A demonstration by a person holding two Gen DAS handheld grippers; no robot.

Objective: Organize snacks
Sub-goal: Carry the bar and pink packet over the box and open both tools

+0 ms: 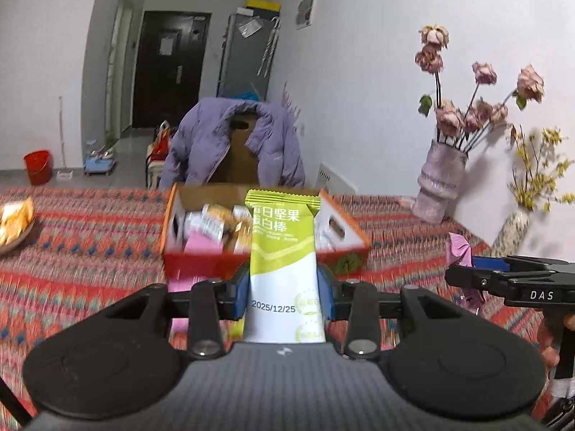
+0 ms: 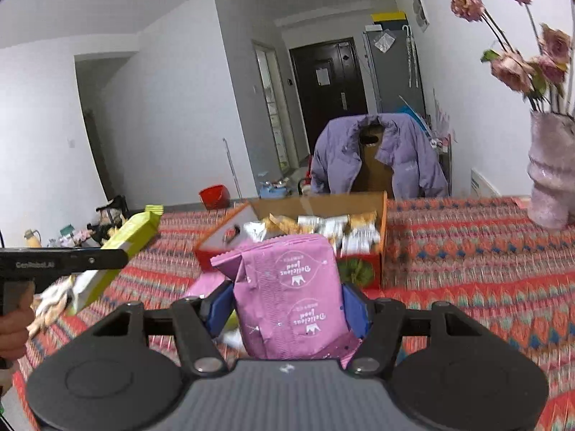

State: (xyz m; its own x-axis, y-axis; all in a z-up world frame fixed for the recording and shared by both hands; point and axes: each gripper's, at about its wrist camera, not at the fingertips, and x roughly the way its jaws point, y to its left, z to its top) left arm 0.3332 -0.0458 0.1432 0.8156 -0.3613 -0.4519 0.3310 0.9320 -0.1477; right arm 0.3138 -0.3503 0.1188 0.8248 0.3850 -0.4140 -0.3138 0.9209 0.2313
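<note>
Table under a red patterned cloth (image 1: pixel 90 244); open snack box (image 1: pixel 201 265) stands mid-table, packets heaped inside. Left view only: dish of orange snacks (image 1: pixel 14 224) far left of the box, small speckled vase with yellow sprigs (image 1: pixel 512 231) well right of it. Right view only: cluttered floor corner beyond the table, left of the box. Both views: purple jacket (image 2: pixel 406 160) over a chair behind the box, pink vase (image 2: pixel 550 176) with dried roses to its right.

Left gripper (image 1: pixel 284 287) tilts slightly down toward the box, jaws narrowly parted and pressing a green-and-white bar (image 1: pixel 284 251), upright, just short of the box; print reads "2025/12/25" under Chinese characters.

Right gripper (image 2: pixel 287 301) angled likewise, jaws set wider, clamped on a pink packet (image 2: pixel 287 287) marked "Delicious food", held before the box
</note>
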